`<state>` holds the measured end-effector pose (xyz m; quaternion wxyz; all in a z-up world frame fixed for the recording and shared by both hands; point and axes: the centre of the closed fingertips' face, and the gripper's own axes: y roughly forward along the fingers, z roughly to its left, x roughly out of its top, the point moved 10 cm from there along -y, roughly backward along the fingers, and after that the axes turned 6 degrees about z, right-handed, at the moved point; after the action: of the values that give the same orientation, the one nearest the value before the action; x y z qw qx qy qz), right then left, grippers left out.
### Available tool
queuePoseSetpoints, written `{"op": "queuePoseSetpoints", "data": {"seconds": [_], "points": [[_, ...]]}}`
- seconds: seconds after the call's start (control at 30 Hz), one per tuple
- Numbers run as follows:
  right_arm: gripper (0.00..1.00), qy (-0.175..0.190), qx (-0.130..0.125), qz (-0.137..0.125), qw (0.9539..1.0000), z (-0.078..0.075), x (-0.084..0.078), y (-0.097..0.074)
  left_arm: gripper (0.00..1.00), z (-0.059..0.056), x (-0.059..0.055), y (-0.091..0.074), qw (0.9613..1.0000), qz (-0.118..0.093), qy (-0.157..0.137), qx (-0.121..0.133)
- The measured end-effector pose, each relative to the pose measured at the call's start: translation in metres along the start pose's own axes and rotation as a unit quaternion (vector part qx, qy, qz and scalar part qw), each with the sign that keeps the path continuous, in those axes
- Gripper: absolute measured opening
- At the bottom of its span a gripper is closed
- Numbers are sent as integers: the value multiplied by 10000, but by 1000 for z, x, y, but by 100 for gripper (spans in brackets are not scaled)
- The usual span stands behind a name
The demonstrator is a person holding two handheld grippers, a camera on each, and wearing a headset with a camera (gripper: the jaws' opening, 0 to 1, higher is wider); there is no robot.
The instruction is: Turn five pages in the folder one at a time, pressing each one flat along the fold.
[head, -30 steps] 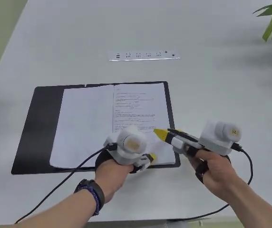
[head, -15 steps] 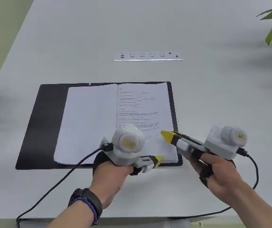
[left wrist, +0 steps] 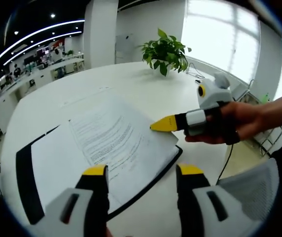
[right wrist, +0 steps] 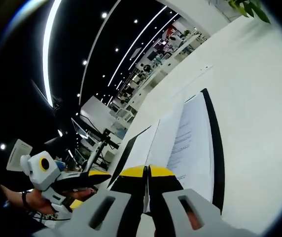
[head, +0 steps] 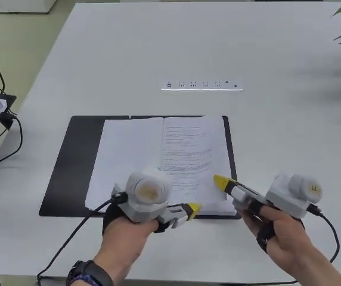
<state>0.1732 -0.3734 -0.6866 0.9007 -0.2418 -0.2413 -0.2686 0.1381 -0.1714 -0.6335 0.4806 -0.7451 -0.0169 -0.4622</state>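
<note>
Open folder [head: 69, 173] flat on the table [head: 158, 47], printed page on the right. Left gripper [head: 192, 208] at its near edge, jaws wide, empty. Right gripper [head: 221, 182] by the page's corner, jaws closed together.

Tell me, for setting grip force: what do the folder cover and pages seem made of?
Folder cover: matte black, likely plastic or leatherette; it shows no glare. Pages: thin white matte paper, judging by printed text and a stacked edge.

Printed lines covered the right-hand page [head: 194, 158] in the folder [head: 69, 173], but they were too small to read; no other text was legible.
</note>
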Motion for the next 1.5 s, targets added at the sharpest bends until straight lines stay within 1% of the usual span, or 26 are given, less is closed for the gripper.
{"op": "queuePoseSetpoints", "data": {"seconds": [0.1,0.17,0.23,0.33,0.37,0.43,0.5,0.57,0.67,0.7,0.8,0.93,1.03,1.1,1.27,1.33,1.5], "points": [[0,14,11,-41,10000,4,2,1,56,3,-5,-8,10000,19,-24,59],[0,139,10,-90,9999,4,3,1,56,6,-7,-15,9999,51,-21,87],[0,249,27,-209,9995,7,5,0,56,7,-9,-22,9999,5,-51,144],[0,209,43,-258,9994,14,7,-1,57,9,-12,-31,9998,-15,-41,215],[0,133,40,-239,9996,14,7,-1,57,12,-12,-34,9997,-12,-13,264],[0,11,40,-205,9998,17,7,-1,58,16,-13,-37,9995,-19,-58,323],[0,16,45,-165,9999,20,6,-1,58,20,-13,-42,9991,-82,-126,390],[0,34,49,-144,9999,21,6,0,58,21,-13,-47,9989,-97,-114,444],[0,12,45,-129,9999,23,6,2,59,24,-16,-56,9984,-154,-171,512],[0,6,57,-126,9999,26,7,3,59,26,-19,-59,9982,-165,-206,542],[0,-19,81,-110,9999,30,7,6,59,30,-25,-66,9976,-172,-238,620],[0,4,113,-90,9999,39,5,11,60,36,-30,-76,9966,-237,-339,715],[0,-33,165,-59,9998,46,4,16,61,41,-32,-84,9957,-281,-413,781],[0,-85,188,8,9998,51,3,20,61,45,-33,-87,9952,-305,-460,806],[0,-199,251,110,9994,62,4,30,62,54,-35,-100,9933,-427,-539,929],[0,-199,282,144,9993,66,4,34,61,57,-39,-105,9922,-466,-607,983],[0,-201,379,247,9988,78,0,46,62,60,-52,-115,9912,-411,-635,1089]]}}
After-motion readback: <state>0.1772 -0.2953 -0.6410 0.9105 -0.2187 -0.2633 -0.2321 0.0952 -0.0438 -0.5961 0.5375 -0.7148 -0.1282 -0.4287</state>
